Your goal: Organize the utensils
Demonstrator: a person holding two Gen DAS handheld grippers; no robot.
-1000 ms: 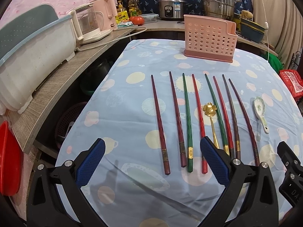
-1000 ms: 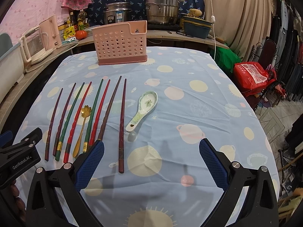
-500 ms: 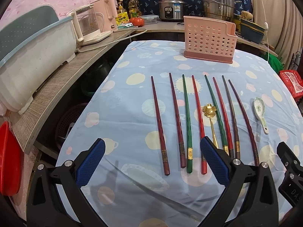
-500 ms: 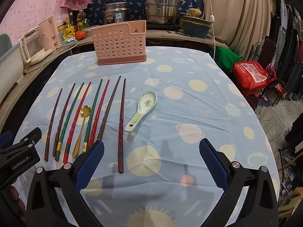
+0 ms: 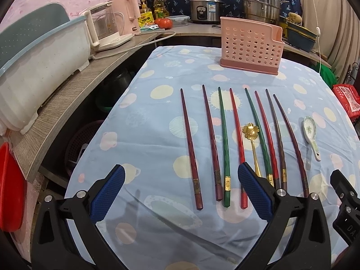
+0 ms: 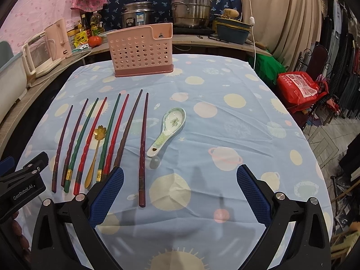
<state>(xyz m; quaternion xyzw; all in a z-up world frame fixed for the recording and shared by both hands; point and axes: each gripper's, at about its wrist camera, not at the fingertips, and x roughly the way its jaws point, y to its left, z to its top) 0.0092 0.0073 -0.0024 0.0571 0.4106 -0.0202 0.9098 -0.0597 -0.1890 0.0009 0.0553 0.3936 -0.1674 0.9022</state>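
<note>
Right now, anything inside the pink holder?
Nothing pokes above the pink holder's rim, and its holes show no utensils. The chopsticks and both spoons lie on the cloth. The holder's floor is hidden by the front wall.

"GenRobot.AI" on left gripper (image 6: pixel 22 189) body, seen fr right cam

Eight chopsticks (image 5: pixel 225 148) lie side by side on the table (image 5: pixel 146 135), roughly parallel, tips toward the holder (image 5: pixel 250 45), which stands upright at the far edge behind them. Metal spoon (image 5: pixel 252 144) lies within the row, between the fourth and fifth stick from the left; ceramic spoon (image 6: pixel 167 130) lies apart to the right of the row, bowl end away from the cameras. Counter (image 5: pixel 67 94) with kettle (image 5: pixel 105 29) and tub (image 5: pixel 38 67) runs along the table's left; pots (image 6: pixel 191 4) sit on the counter behind the holder.
</note>
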